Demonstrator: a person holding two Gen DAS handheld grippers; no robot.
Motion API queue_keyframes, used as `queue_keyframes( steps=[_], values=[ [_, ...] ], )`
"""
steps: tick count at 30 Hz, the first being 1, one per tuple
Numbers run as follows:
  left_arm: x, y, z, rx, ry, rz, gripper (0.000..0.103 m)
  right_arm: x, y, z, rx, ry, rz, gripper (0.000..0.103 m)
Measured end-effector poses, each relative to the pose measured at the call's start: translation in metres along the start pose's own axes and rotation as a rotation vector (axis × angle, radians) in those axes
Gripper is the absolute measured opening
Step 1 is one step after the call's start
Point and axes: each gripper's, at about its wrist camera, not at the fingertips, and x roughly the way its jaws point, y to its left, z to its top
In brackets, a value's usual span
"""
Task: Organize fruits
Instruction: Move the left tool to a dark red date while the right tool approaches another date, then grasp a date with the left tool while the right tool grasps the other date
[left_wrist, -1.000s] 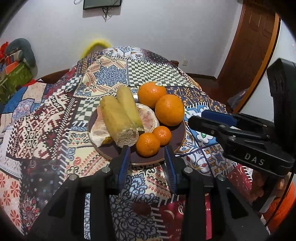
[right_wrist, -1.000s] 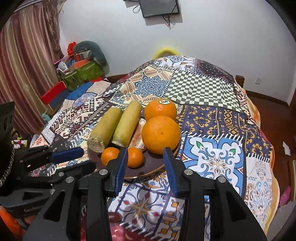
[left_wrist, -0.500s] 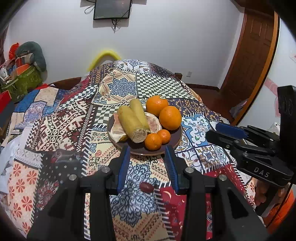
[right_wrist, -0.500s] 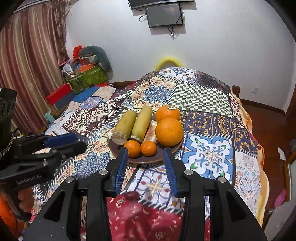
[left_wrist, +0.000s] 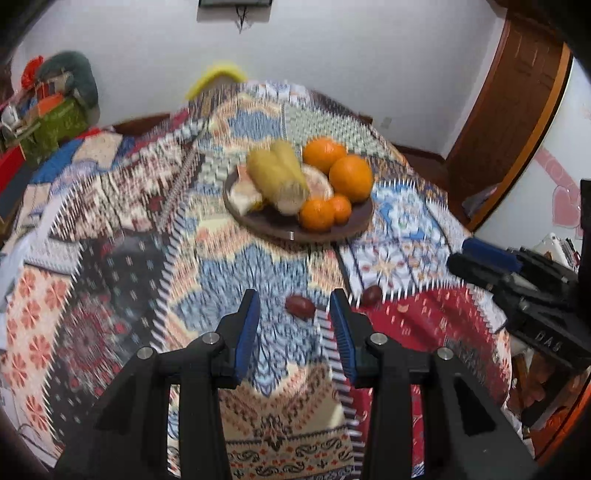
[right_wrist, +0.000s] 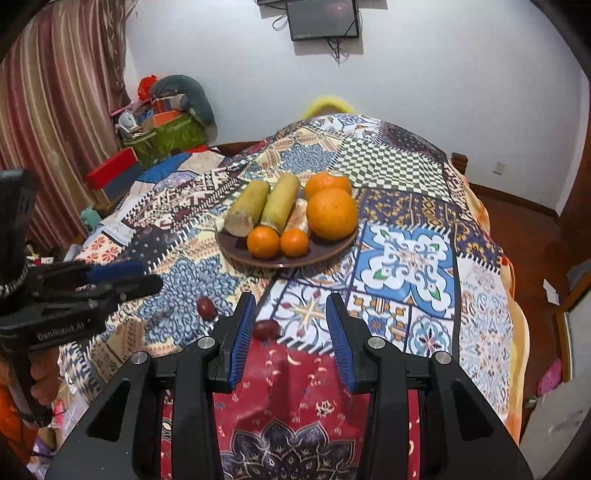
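A dark brown plate (left_wrist: 269, 223) (right_wrist: 236, 251) on the patchwork cloth holds two big oranges (left_wrist: 351, 178) (right_wrist: 331, 212), two small oranges (left_wrist: 317, 214) (right_wrist: 263, 242), two yellow-green stalks (left_wrist: 273, 173) (right_wrist: 280, 203) and a pale peeled fruit. Two dark red dates lie on the cloth in front of the plate (left_wrist: 300, 305) (left_wrist: 371, 295) (right_wrist: 266, 329) (right_wrist: 206, 306). My left gripper (left_wrist: 293, 325) is open and empty, just short of one date. My right gripper (right_wrist: 291, 321) is open and empty, with a date by its left finger.
The patchwork cloth (right_wrist: 402, 254) covers a round table and hangs over its edges. Boxes and cushions (right_wrist: 166, 122) are piled at the far left by a curtain. A wooden door (left_wrist: 517, 99) stands at the right. A screen (right_wrist: 323, 18) hangs on the wall.
Both grippers have pulled back and up from the plate, so the plate looks smaller and farther. The two dates have come into view in front of the fingers. Both grippers stay open.
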Motion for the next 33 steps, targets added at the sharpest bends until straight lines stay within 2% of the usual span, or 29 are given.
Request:
queue_keyframes(
  steps=[9, 19, 24, 26, 28, 33],
  values=[
    [0.038, -0.003, -0.020, 0.005, 0.096, -0.008, 0.039, 0.021, 0.001, -0.019, 0.003, 0.074, 0.024, 0.036],
    [0.064, -0.006, -0.011, 0.014, 0.104, -0.014, 0.039, 0.048, 0.004, -0.028, 0.012, 0.137, 0.057, 0.036],
    [0.069, -0.003, -0.006, -0.013, 0.102, -0.049, 0.039, 0.058, 0.007, -0.029, 0.011, 0.160, 0.075, 0.036],
    [0.070, -0.002, -0.006, -0.013, 0.097, -0.047, 0.036, 0.061, 0.009, -0.029, 0.002, 0.161, 0.076, 0.036],
    [0.071, -0.002, -0.006, -0.004, 0.094, -0.033, 0.028, 0.064, 0.012, -0.027, -0.010, 0.162, 0.082, 0.036],
    [0.071, 0.002, -0.006, -0.019, 0.092, -0.049, 0.026, 0.071, 0.020, -0.022, -0.036, 0.162, 0.079, 0.036]
  ],
)
